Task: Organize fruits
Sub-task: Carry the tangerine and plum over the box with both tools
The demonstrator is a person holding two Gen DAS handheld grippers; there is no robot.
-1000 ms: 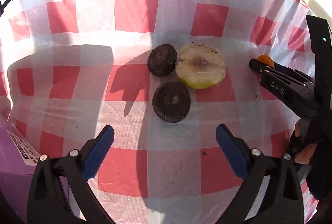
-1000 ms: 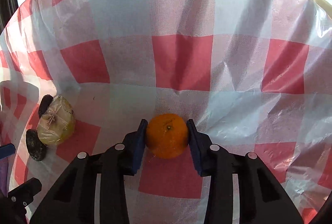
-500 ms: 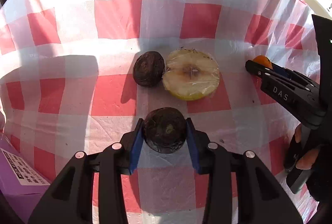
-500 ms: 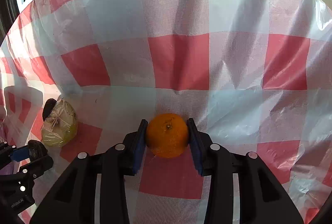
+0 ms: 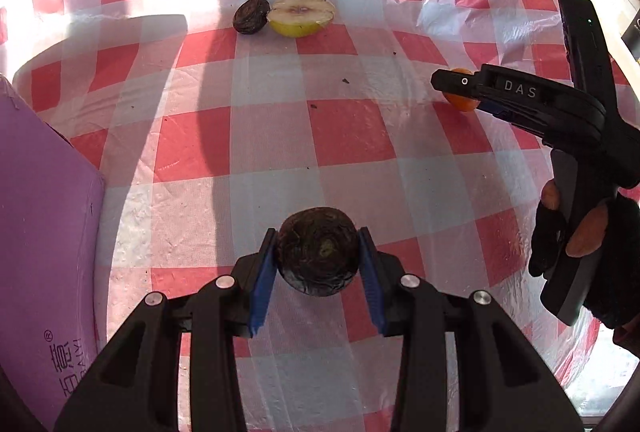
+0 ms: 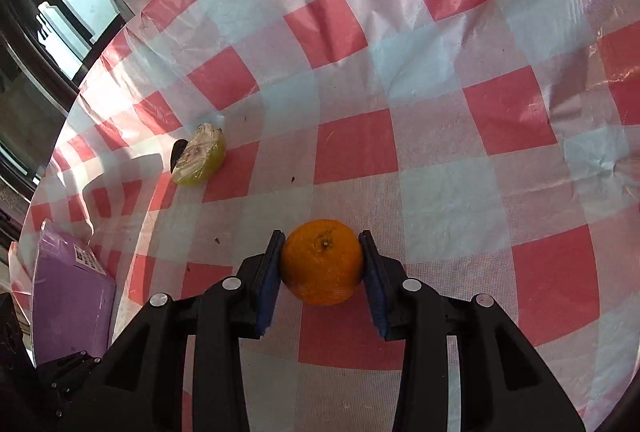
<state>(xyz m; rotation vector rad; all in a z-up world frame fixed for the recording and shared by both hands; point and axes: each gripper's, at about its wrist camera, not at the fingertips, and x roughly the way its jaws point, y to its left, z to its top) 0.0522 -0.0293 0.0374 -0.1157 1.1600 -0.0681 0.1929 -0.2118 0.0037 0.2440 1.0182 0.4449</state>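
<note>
My left gripper (image 5: 318, 264) is shut on a dark brown round fruit (image 5: 318, 252) and holds it above the red-and-white checked cloth (image 5: 348, 123). My right gripper (image 6: 322, 264) is shut on an orange (image 6: 322, 262), also lifted; in the left wrist view the right gripper's arm is at the right with the orange (image 5: 462, 103) partly hidden behind it. A second dark fruit (image 5: 251, 15) lies at the far side, touching a wrapped yellow half fruit (image 5: 301, 15). The half fruit (image 6: 200, 161) shows at the left in the right wrist view.
A purple box (image 5: 44, 232) stands at the left edge of the cloth; it also shows in the right wrist view (image 6: 68, 296). The cloth's far edge is crumpled and raised (image 5: 448, 7). A window lies beyond the table (image 6: 76, 7).
My left gripper closed on the nearer dark fruit, then lifted it and drew back from the other two fruits. My right gripper rose and drew back with the orange.
</note>
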